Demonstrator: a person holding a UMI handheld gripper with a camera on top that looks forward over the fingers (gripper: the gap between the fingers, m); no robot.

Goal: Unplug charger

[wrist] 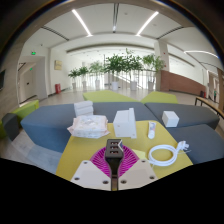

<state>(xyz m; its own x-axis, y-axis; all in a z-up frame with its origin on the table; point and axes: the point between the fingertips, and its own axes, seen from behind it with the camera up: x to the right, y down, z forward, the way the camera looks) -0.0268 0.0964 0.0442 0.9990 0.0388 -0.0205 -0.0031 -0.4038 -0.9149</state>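
My gripper (113,158) is low over a yellow table (80,150). Its pink pads meet along a thin dark line. A small black block with several square openings, the charger or plug (113,149), is pinched at the fingertips. A coiled white cable (166,153) lies on the table just right of the fingers. A small white cube-shaped adapter (171,118) stands farther back right. I cannot see what the black block is plugged into.
A white box (125,122) stands ahead beyond the fingers, with a small white piece (152,129) to its right. A crumpled clear plastic bag (88,126) lies ahead left. Grey sofas (45,122) border the table. Potted plants (125,66) stand far back.
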